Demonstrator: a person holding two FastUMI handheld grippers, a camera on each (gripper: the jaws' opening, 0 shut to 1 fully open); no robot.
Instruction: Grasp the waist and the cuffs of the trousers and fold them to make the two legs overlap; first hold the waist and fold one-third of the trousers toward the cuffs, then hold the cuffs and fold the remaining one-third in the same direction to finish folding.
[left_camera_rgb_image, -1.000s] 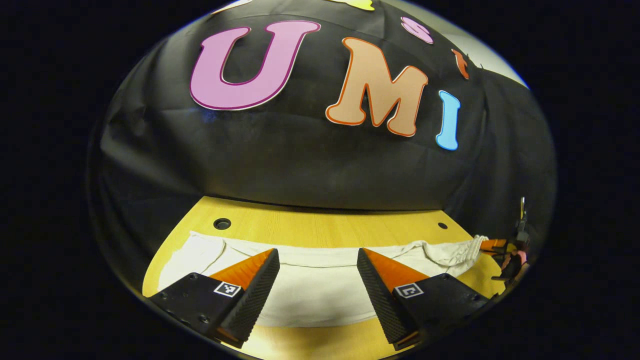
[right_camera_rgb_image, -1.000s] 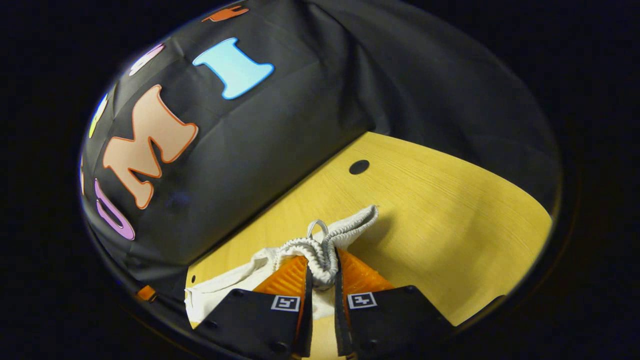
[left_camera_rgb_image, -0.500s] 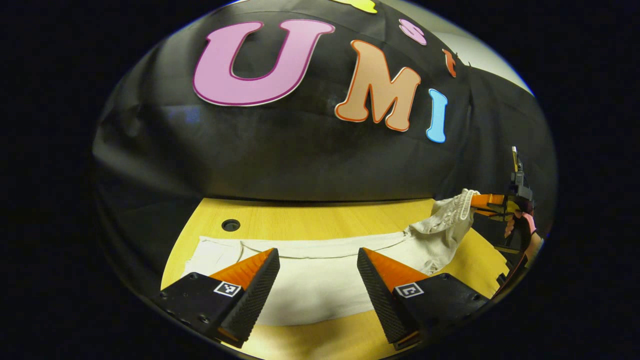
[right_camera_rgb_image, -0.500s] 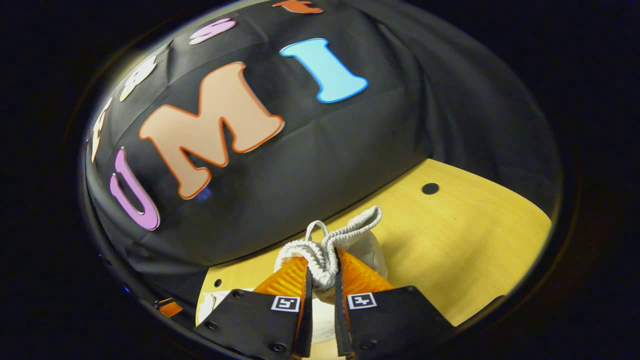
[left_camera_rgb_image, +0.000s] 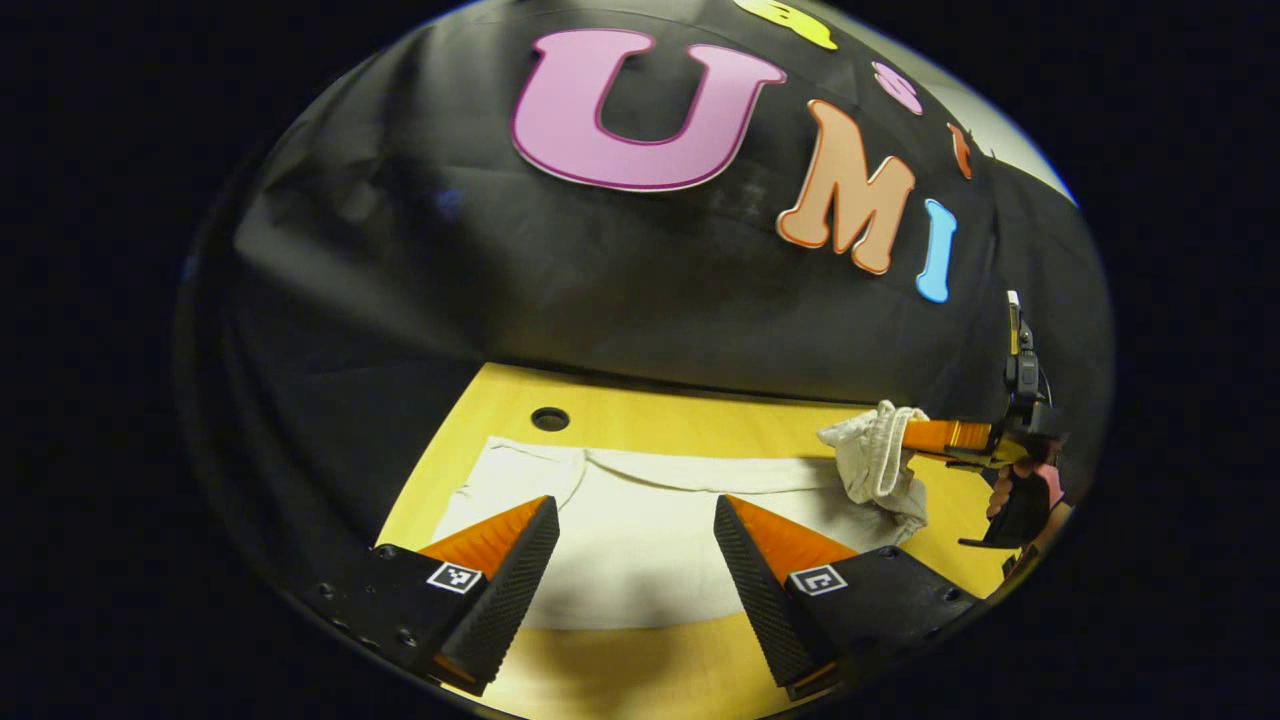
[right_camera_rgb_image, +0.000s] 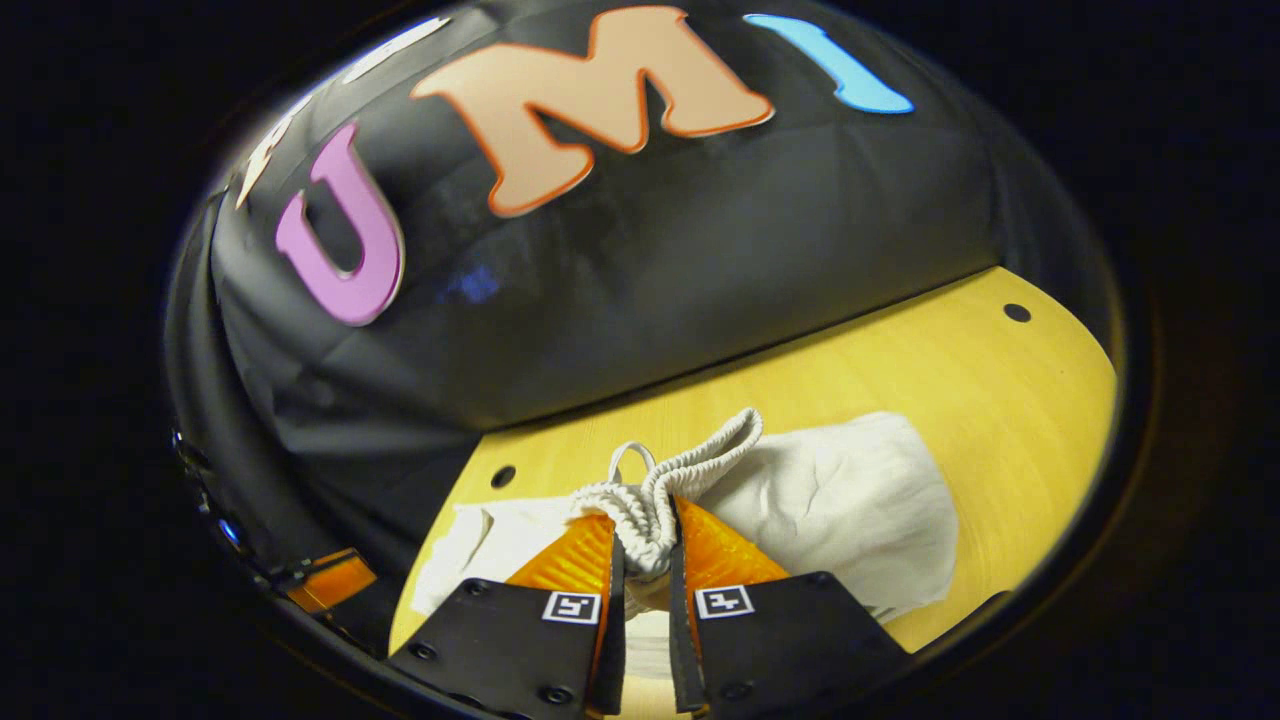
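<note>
In the left gripper view, the pale trousers (left_camera_rgb_image: 640, 530) lie flat on the yellow desk (left_camera_rgb_image: 640, 425), their long axis running across the picture from the cuff end at the left, near a dark round hole (left_camera_rgb_image: 550, 418) in the desk, to the waist end at the right. The left tool (left_camera_rgb_image: 637, 530) hovers over the middle of the cloth with its fingers spread wide apart, nothing between them. At the right edge the waist (left_camera_rgb_image: 880, 462) is bunched and lifted off the desk, pinched by the right tool (left_camera_rgb_image: 915, 437), which a hand (left_camera_rgb_image: 1020, 490) holds farther off. In the right gripper view, the right tool (right_camera_rgb_image: 642, 560) has its fingers pressed together on the ribbed elastic waist (right_camera_rgb_image: 650, 500), which bulges up between and above the fingertips with a small loop of cord on top. The rest of the trousers (right_camera_rgb_image: 840, 510) spreads on the desk (right_camera_rgb_image: 1000, 400) beyond and to the right of the tool, and more of the cloth lies to the left below it.
</note>
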